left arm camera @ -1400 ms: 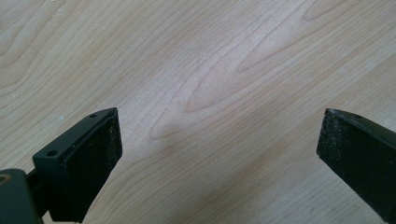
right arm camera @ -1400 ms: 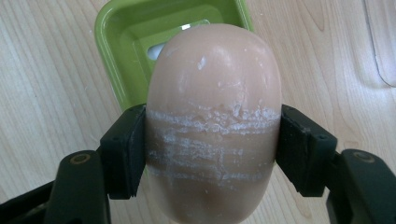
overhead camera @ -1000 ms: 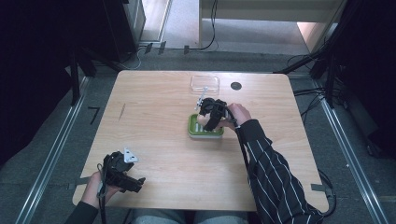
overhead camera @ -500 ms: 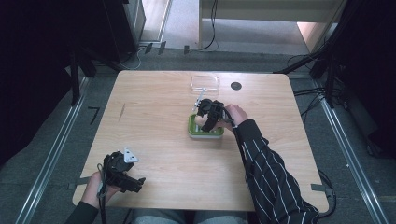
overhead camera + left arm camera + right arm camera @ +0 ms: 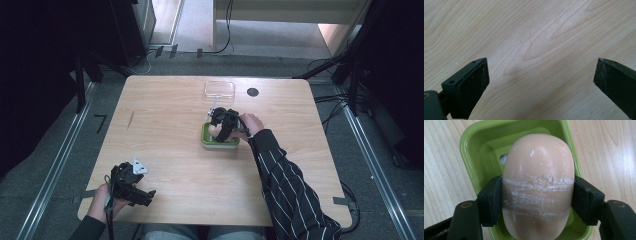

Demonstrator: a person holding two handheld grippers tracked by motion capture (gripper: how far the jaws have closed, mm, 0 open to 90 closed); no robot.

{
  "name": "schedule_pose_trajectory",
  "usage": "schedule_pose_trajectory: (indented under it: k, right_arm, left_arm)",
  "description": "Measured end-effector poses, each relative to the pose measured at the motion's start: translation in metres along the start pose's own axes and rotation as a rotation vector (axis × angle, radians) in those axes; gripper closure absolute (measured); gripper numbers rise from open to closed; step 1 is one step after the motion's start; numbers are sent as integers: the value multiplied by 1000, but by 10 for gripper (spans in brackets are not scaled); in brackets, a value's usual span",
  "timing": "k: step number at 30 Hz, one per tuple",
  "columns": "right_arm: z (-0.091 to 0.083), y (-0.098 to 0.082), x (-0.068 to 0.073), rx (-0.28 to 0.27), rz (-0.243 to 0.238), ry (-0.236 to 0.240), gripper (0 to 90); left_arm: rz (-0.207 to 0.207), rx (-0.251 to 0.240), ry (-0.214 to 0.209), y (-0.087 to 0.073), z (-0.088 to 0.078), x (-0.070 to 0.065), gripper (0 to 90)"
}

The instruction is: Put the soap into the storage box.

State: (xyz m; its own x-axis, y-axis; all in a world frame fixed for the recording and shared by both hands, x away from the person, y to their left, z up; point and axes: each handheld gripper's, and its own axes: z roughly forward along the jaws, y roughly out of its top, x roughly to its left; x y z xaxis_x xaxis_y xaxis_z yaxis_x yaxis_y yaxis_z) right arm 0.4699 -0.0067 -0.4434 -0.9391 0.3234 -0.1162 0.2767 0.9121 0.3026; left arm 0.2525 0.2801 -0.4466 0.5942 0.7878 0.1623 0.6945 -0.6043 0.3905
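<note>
A peach-coloured bar of soap (image 5: 538,187), scuffed white across its middle, is clamped between the pads of my right gripper (image 5: 537,200), just over a green soap dish (image 5: 471,150). In the high view that right gripper (image 5: 223,129) sits over the green dish (image 5: 220,144) near the table's middle. My left gripper (image 5: 131,184) rests at the front left corner of the table. Its jaws stand wide apart in the left gripper view, with bare wood between the pads (image 5: 474,82).
A clear plastic lid (image 5: 219,89) lies at the back of the wooden table (image 5: 165,125), with a small black disc (image 5: 253,92) to its right. A striped sleeve (image 5: 285,185) reaches in from the front right.
The right gripper has shifted slightly over the green dish with the soap in it. The left gripper has stayed put.
</note>
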Motion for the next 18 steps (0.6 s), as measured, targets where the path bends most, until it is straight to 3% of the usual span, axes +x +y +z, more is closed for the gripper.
schedule_pose_trajectory:
  k: [18]
  right_arm:
    - [-10, -3, -2, -36, 43, -2, 256]
  left_arm:
    - [4, -2, -4, 1, 0, 0, 6]
